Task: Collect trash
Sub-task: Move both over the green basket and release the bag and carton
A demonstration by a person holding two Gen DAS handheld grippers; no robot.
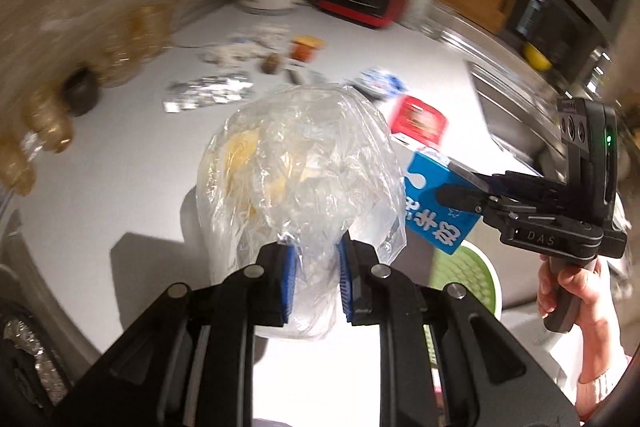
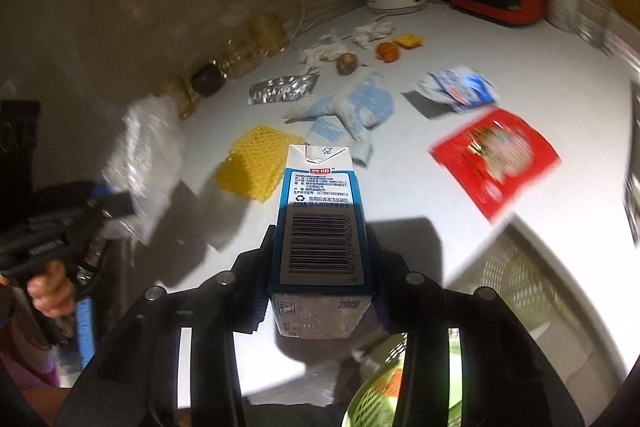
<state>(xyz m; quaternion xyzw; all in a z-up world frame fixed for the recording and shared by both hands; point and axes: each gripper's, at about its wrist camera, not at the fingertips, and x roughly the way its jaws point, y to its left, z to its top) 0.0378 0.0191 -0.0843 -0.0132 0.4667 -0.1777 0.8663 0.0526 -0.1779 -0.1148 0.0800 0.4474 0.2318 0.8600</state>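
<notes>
A milk carton (image 2: 320, 223) is clamped in the right claw (image 2: 320, 299) above the table (image 2: 400, 163), beside a crumpled plastic bag (image 1: 296, 163) pinched in the nearly closed left claw (image 1: 316, 279). Beyond the carton, much is left uncollected: a red packet (image 2: 496, 159), yellow netting (image 2: 256, 163), foil (image 2: 280, 89) and tissues (image 2: 372, 33). The task is judged barely underway.

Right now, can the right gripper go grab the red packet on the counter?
Probably not yet. The right gripper is shut on the blue milk carton, so its jaws are full. The red packet lies unobstructed ahead to the right; drop the carton first.
</notes>
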